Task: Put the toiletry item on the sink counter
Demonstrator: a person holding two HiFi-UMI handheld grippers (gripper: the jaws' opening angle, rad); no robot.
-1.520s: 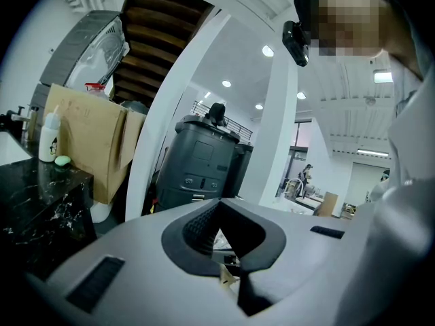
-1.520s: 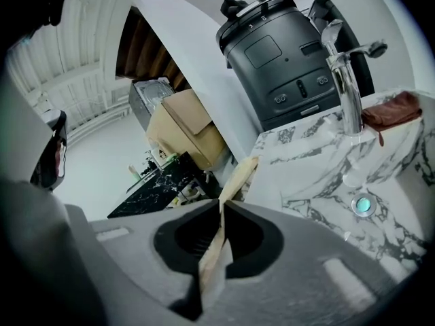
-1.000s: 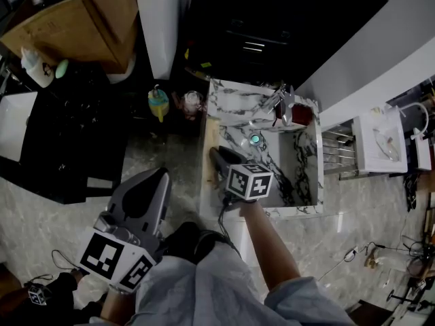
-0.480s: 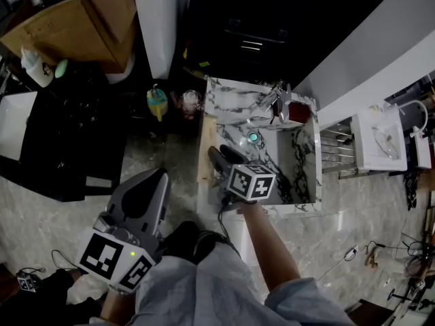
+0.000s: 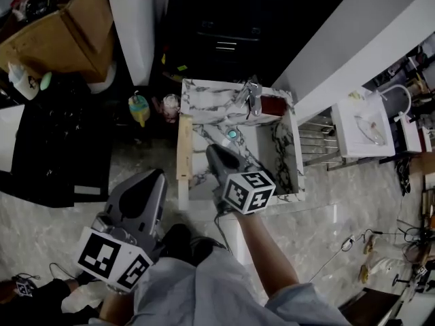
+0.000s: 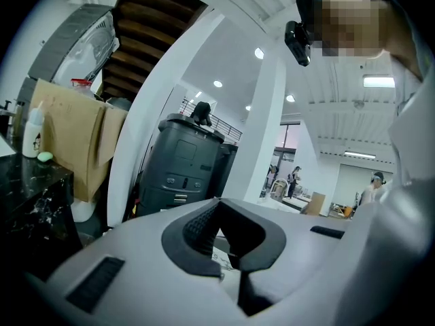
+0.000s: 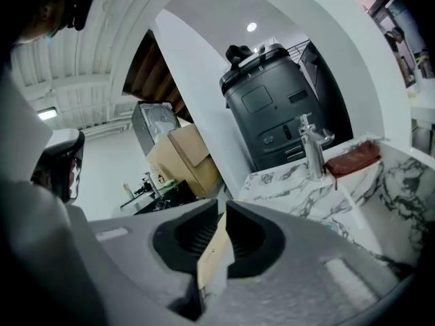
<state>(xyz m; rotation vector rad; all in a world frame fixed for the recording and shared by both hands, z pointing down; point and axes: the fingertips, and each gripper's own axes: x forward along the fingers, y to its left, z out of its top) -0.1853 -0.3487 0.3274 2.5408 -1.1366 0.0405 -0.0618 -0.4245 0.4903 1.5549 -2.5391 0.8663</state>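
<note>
The dark grey cabinet (image 5: 224,39) stands behind the sink unit, and a cardboard box (image 5: 61,32) sits to its far left. The marble-patterned worktop (image 5: 204,100) runs along the back of the basin (image 5: 268,151). A tan strip (image 5: 183,148) runs along the unit's left edge.

The left hand-held gripper (image 5: 155,176) is low and near the person's body, well apart from the sink. Its jaws are together at the tips with nothing between them.

The right hand-held gripper (image 5: 212,151) is over the left part of the basin, pointing toward the back left corner. Its jaws are closing, with a narrow gap remaining at the tips. The tan strip shows through that gap, but the head view places it apart from the jaws. The pads press on nothing.

The chrome faucet (image 5: 250,95) stands upright on the worktop. The red-brown toiletry pouch (image 5: 273,105) lies flat on the worktop just beside the faucet, clear of both grippers. A teal drain plug (image 5: 232,134) sits in the basin floor.
</note>
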